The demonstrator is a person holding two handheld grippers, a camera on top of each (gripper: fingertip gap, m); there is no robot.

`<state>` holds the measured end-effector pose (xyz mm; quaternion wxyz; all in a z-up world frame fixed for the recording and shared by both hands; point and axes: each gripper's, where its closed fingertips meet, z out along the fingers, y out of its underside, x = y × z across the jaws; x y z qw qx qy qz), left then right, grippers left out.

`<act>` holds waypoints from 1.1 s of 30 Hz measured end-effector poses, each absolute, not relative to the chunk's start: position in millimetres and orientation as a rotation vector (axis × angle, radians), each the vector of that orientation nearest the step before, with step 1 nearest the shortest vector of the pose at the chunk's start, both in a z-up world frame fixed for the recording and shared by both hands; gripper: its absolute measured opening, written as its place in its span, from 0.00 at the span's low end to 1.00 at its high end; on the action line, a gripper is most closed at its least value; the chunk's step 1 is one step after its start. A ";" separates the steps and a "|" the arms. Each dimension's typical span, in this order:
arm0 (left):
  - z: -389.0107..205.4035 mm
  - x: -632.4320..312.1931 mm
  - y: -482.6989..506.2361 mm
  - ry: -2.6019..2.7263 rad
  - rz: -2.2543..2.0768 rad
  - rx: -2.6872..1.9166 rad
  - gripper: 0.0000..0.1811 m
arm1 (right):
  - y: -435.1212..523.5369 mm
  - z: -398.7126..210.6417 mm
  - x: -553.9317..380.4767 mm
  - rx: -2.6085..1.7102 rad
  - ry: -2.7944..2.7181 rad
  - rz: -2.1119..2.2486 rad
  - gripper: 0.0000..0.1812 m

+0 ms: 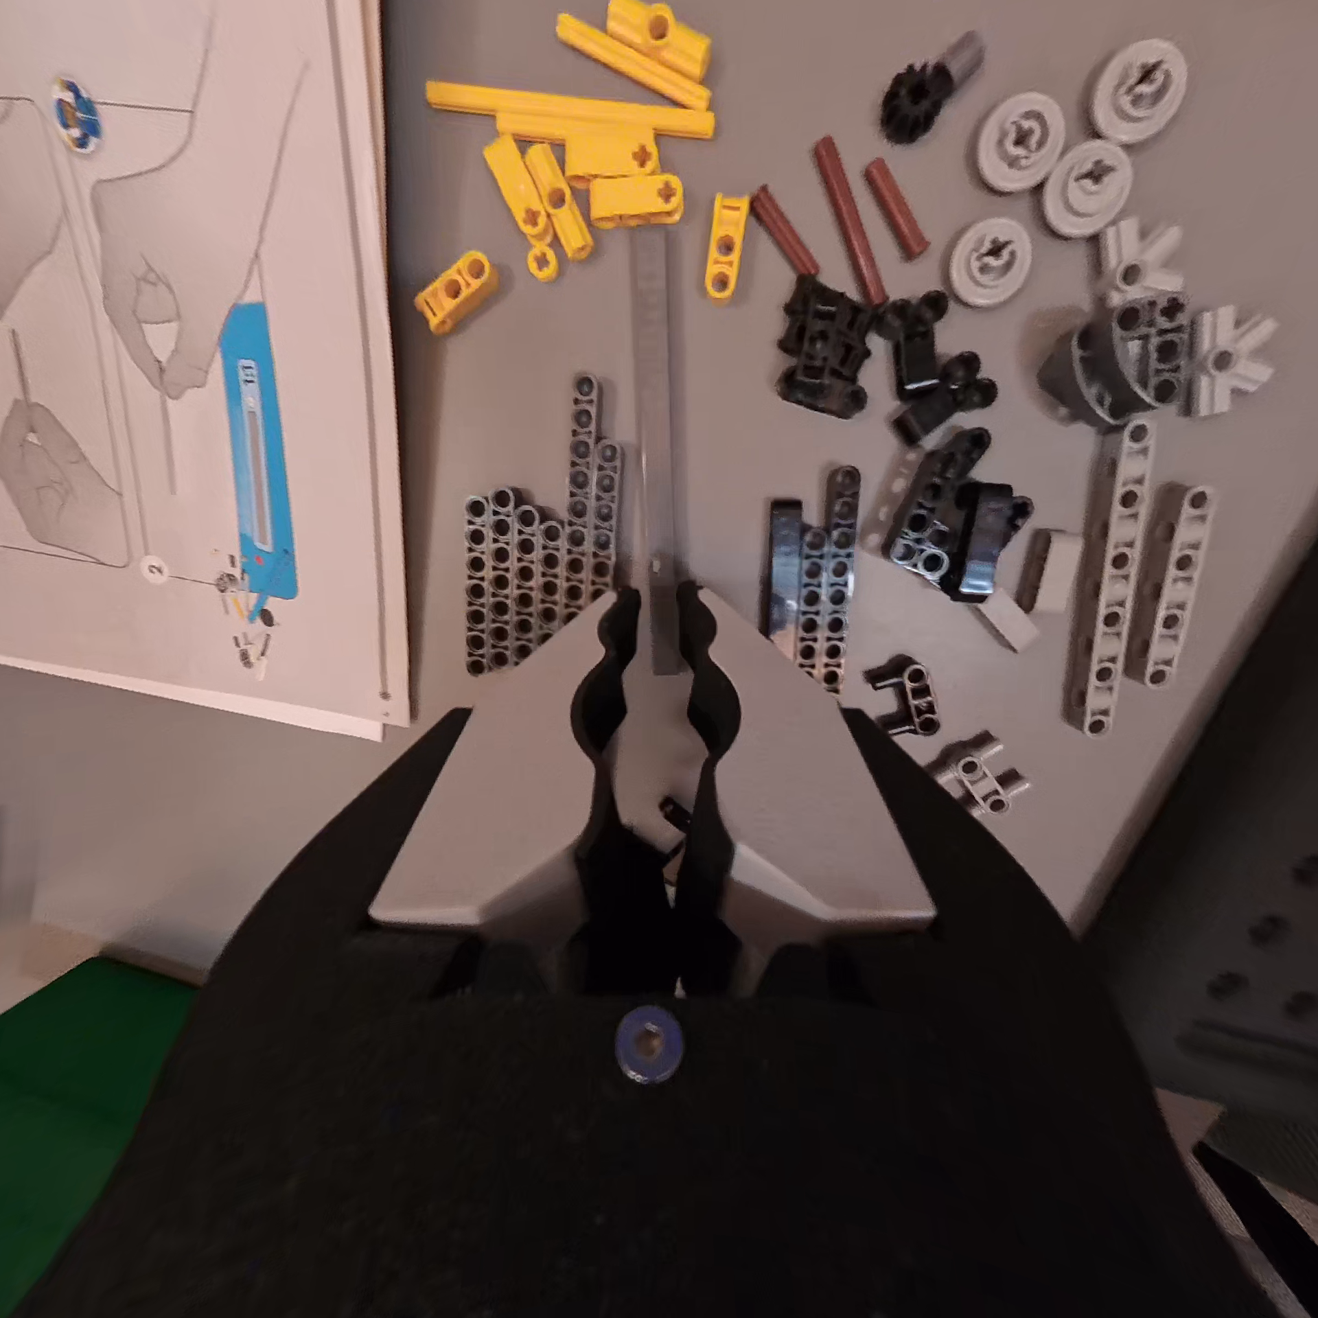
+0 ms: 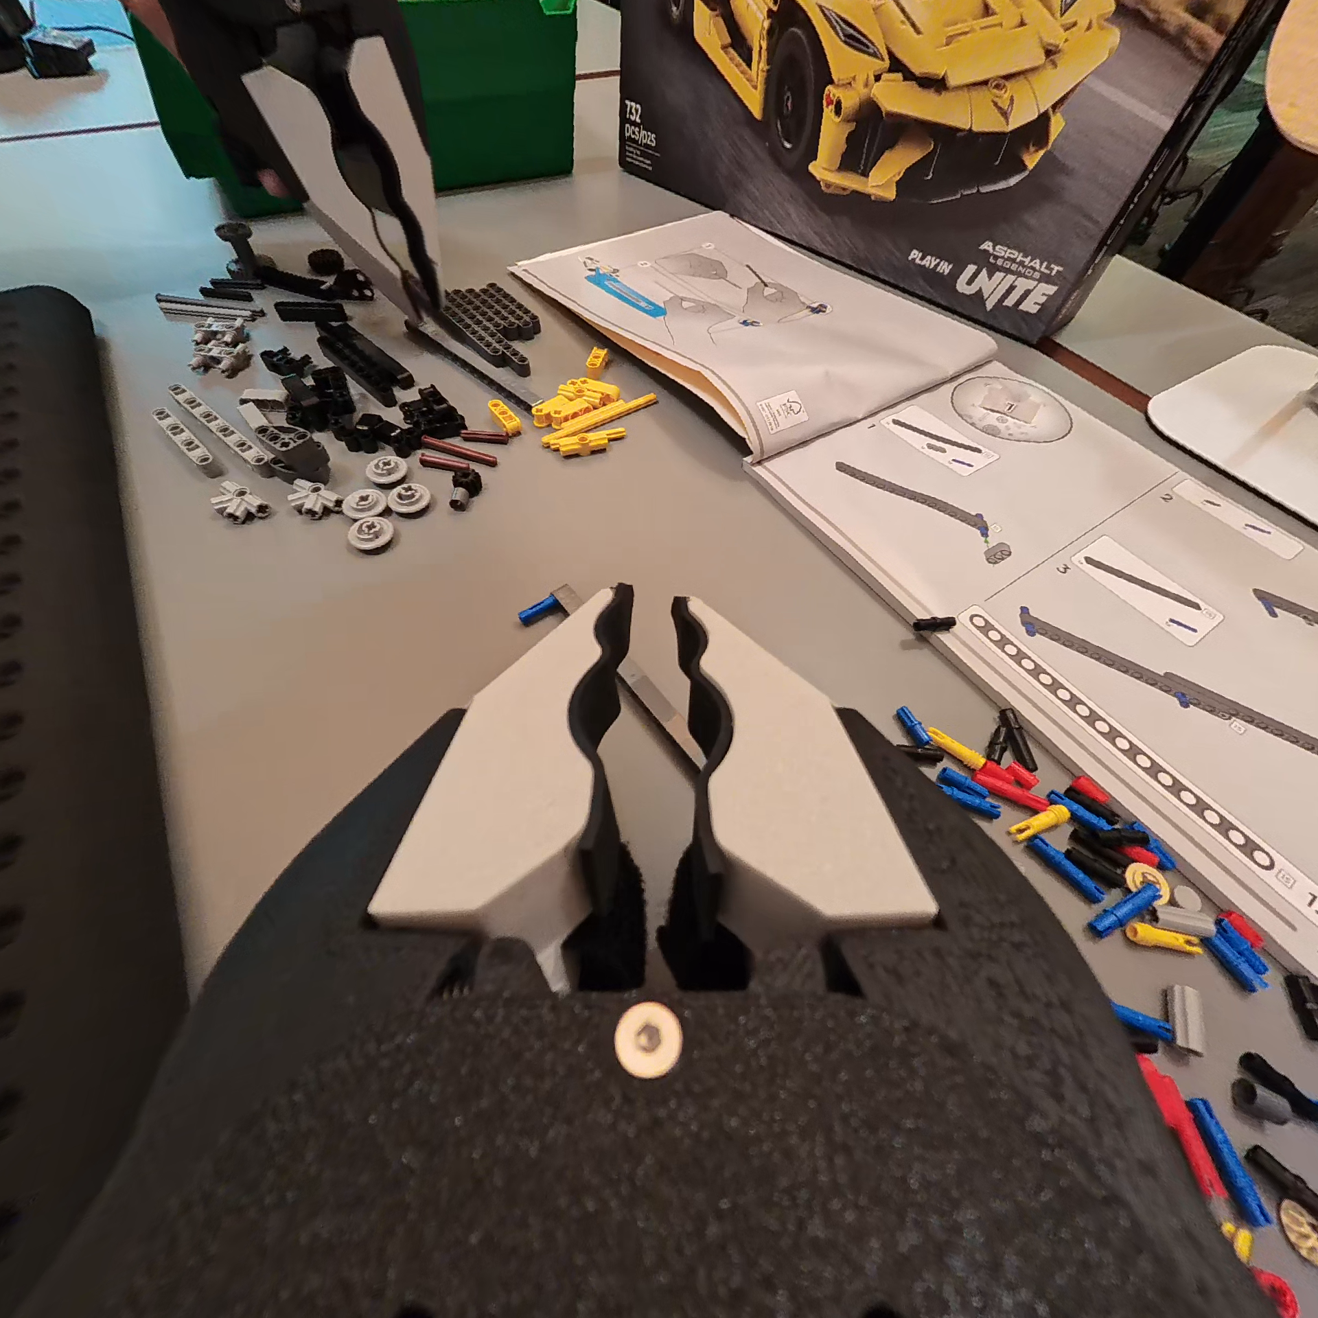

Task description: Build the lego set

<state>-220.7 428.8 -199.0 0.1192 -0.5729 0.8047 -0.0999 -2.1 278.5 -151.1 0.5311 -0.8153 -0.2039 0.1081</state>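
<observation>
In the left wrist view my left gripper (image 1: 657,595) is shut on one end of a long, thin grey beam (image 1: 652,356) that runs away from me over the grey table (image 1: 727,442), beside a stack of dark grey beams (image 1: 528,585). The right wrist view shows the left gripper (image 2: 424,303) tilted down onto that beam (image 2: 485,374). My right gripper (image 2: 650,595) hovers low over the table with its jaws a narrow gap apart and nothing between the tips. A grey beam (image 2: 649,695) with a blue pin (image 2: 536,611) at its end lies slantwise under it.
Sorted parts lie around: yellow connectors (image 1: 592,128), brown axles (image 1: 849,214), grey discs (image 1: 1070,164), black connectors (image 1: 820,349), light grey beams (image 1: 1120,570). An instruction booklet (image 2: 784,342), open pages (image 2: 998,535), a pile of coloured pins (image 2: 1070,820), the set box (image 2: 927,142) and a green bin (image 2: 499,93) surround them. My right fingertips sit around 30 centimeters from my left ones.
</observation>
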 end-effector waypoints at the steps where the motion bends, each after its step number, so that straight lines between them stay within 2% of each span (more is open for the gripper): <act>1: -200.2 -219.0 431.1 2.351 -0.265 -1.674 0.06 | 278.2 -150.8 -2.4 -1.944 -0.486 0.262 0.06; 8: -212.8 -207.0 424.8 2.378 -0.263 -1.676 0.07 | 277.4 -149.7 -2.8 -1.939 -0.487 0.271 0.06; 10: -215.2 -203.3 422.0 2.386 -0.283 -1.677 0.04 | 277.5 -149.7 -2.7 -1.940 -0.487 0.273 0.06; 14: -205.8 -195.9 418.0 2.408 -0.304 -1.668 0.03 | 277.5 -147.1 -0.9 -1.928 -0.477 0.273 0.06; 19: -120.3 -171.2 430.0 2.372 -0.333 -1.544 0.03 | 281.0 -140.2 10.2 -1.907 -0.409 0.253 0.06; 21: -82.3 -126.4 433.0 2.291 -0.388 -1.486 0.03 | 284.7 -141.3 25.5 -1.924 -0.342 0.184 0.06; 23: -69.7 -62.7 413.3 2.299 -0.514 -1.421 0.03 | 285.7 -144.5 46.4 -1.952 -0.259 0.092 0.06; 29: -152.7 102.1 360.9 2.614 -0.530 -1.363 0.03 | 267.2 -136.4 62.1 -1.895 -0.167 -0.065 0.06; 33: -189.0 141.3 356.7 2.686 -0.411 -1.420 0.03 | 258.2 -140.9 56.6 -1.898 -0.186 -0.083 0.06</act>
